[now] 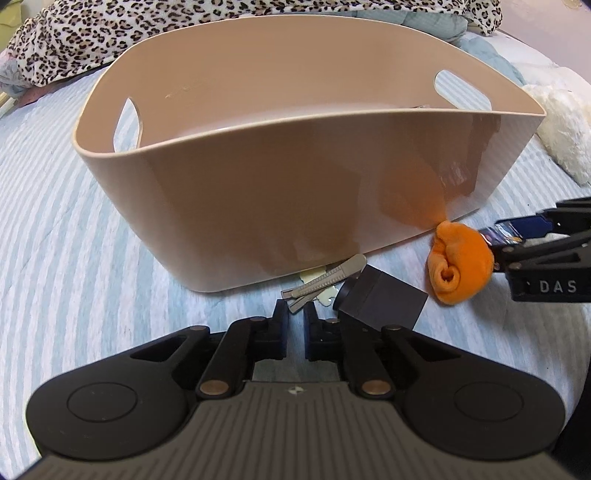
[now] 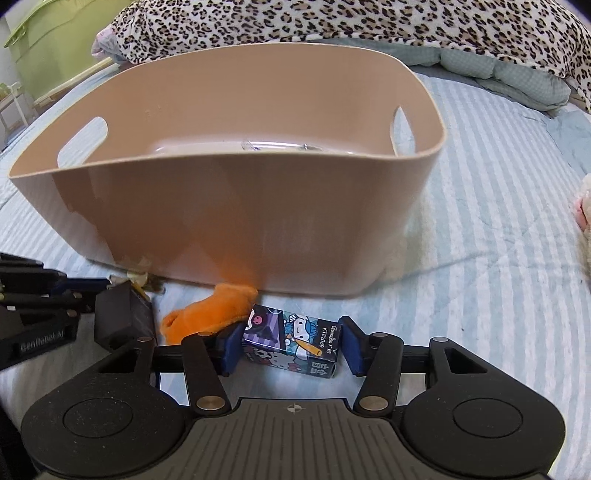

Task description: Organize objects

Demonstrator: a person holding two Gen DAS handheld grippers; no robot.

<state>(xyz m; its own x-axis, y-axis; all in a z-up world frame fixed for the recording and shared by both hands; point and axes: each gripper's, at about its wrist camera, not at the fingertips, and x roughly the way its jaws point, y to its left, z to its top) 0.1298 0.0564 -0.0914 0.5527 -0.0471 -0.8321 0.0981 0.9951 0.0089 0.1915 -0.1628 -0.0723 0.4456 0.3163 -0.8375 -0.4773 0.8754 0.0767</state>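
Note:
A tan plastic basket with handle cutouts stands on the striped bed; it also shows in the right wrist view. Before it lie a grey utility knife, a dark cube-shaped object and an orange plush piece. My left gripper is nearly shut with a narrow gap, just short of the knife's end, holding nothing. My right gripper has its jaws around a small cartoon-printed box, lying on the bed next to the orange plush. Something clear lies inside the basket.
A leopard-print blanket is heaped behind the basket. A white fluffy item lies at the right. A green container stands far left beyond the bed. The bedsheet is light blue with stripes.

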